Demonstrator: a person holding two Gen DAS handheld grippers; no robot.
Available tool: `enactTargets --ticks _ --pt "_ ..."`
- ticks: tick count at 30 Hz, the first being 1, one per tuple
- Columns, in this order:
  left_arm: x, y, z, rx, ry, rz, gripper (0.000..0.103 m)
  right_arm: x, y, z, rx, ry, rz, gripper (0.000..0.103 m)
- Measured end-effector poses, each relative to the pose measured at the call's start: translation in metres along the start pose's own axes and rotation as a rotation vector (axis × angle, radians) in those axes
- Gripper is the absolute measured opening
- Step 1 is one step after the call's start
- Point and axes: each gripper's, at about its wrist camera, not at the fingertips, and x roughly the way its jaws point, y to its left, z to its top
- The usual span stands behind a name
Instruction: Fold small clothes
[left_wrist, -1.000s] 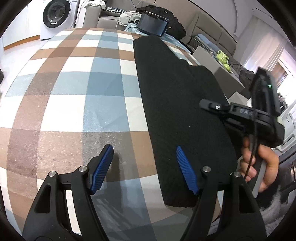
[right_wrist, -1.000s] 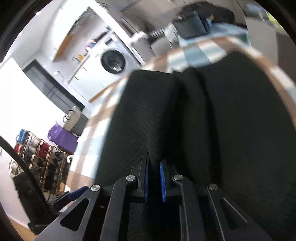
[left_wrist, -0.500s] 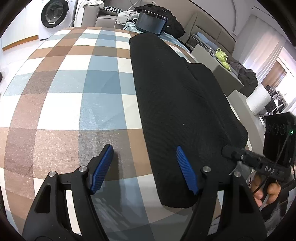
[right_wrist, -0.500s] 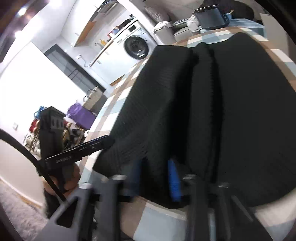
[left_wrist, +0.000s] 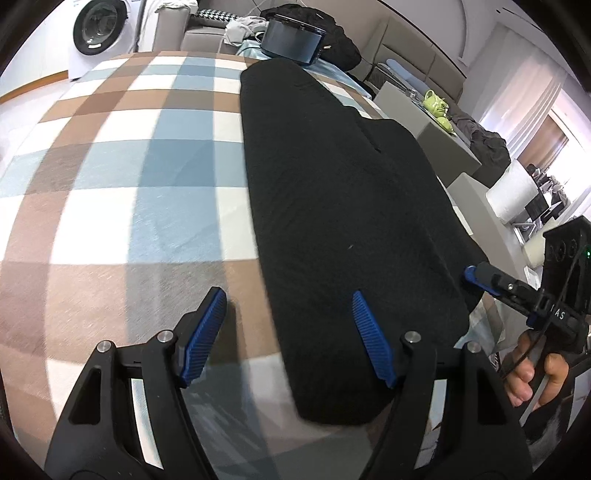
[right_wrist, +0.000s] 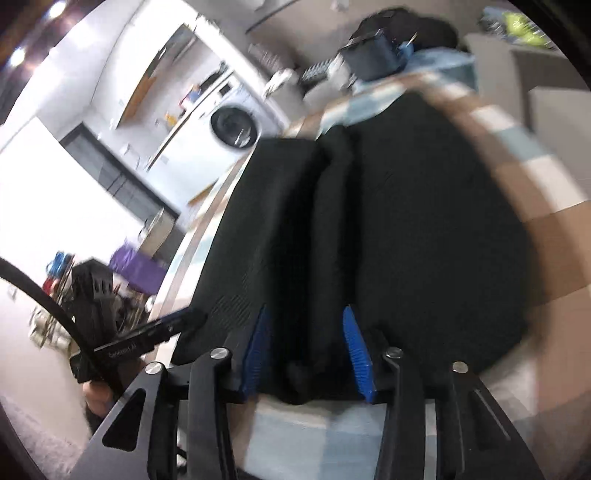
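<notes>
A black knitted garment (left_wrist: 343, 206) lies folded lengthwise on the checked cloth (left_wrist: 122, 177) of the table. My left gripper (left_wrist: 288, 332) is open at the garment's near left edge, one pad over the cloth, the other over the garment. My right gripper (right_wrist: 306, 347) is open, its blue pads astride a fold ridge of the garment (right_wrist: 406, 221) at its near end. In the left wrist view the right gripper (left_wrist: 480, 277) reaches the garment's right edge. In the right wrist view the left gripper (right_wrist: 162, 328) is at the left.
A dark box (left_wrist: 291, 38) and a heap of clothes stand at the table's far end. A washing machine (left_wrist: 99, 33) is at the back left. A grey side table (left_wrist: 432, 136) with a green object and a paper roll (left_wrist: 513, 195) are on the right.
My right gripper has opened and let go of the fold of the garment, after carrying it down to the garment's right edge. The left gripper has stayed open and nearly still.
</notes>
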Motion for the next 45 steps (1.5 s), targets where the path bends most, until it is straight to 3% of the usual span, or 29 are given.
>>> enactTargets --ticks 5,8,10,12,15,19,20,22,27,29,31,34,39,41,45 --pt "0.02 -0.011 0.018 -0.009 0.003 0.006 0.064 -0.023 -0.017 0.003 0.031 -0.071 -0.086 0.044" --pt "0.028 -0.015 0.026 -0.03 -0.012 0.026 0.047 -0.042 -0.028 -0.001 0.057 -0.135 -0.169 0.049" --pt "0.032 -0.015 0.029 -0.047 -0.024 0.042 0.026 -0.047 -0.035 0.001 0.055 -0.139 -0.228 0.049" --pt "0.032 -0.015 0.031 -0.047 -0.044 0.066 0.019 -0.048 -0.046 0.003 0.06 -0.121 -0.255 0.049" --pt "0.031 -0.012 0.03 -0.062 -0.057 0.078 0.017 -0.036 -0.05 0.0 0.069 -0.078 -0.258 0.049" --pt "0.024 -0.005 0.029 -0.057 -0.069 0.099 0.016 -0.021 -0.043 -0.005 0.051 -0.06 -0.254 0.027" --pt "0.02 -0.001 0.027 -0.057 -0.075 0.113 0.016 -0.019 -0.039 -0.007 0.042 -0.051 -0.239 0.021" --pt "0.011 0.009 0.025 -0.069 -0.081 0.128 0.016 -0.011 -0.03 -0.01 0.019 -0.021 -0.208 0.02" --pt "-0.008 0.038 0.013 -0.113 -0.056 0.104 0.021 0.006 -0.01 -0.015 -0.019 0.06 -0.145 0.024" --pt "-0.013 0.042 0.009 -0.128 -0.048 0.082 0.026 0.001 0.0 -0.011 -0.038 0.032 -0.175 0.036" --pt "-0.015 0.038 0.007 -0.106 -0.054 0.103 0.041 -0.004 0.008 -0.004 -0.059 -0.01 -0.184 0.043" --pt "-0.017 0.024 0.003 -0.043 -0.069 0.105 0.057 -0.016 0.024 0.006 -0.086 -0.079 -0.211 0.044" --pt "-0.019 0.018 0.0 -0.008 -0.072 0.115 0.061 -0.019 0.045 0.017 -0.125 -0.11 -0.196 0.044" --pt "-0.024 0.025 0.0 -0.035 -0.087 0.093 0.061 -0.016 0.051 0.018 -0.133 -0.118 -0.154 0.045" --pt "-0.035 0.033 0.0 -0.06 -0.12 0.085 0.064 0.012 0.068 0.015 -0.119 -0.042 -0.015 0.046"
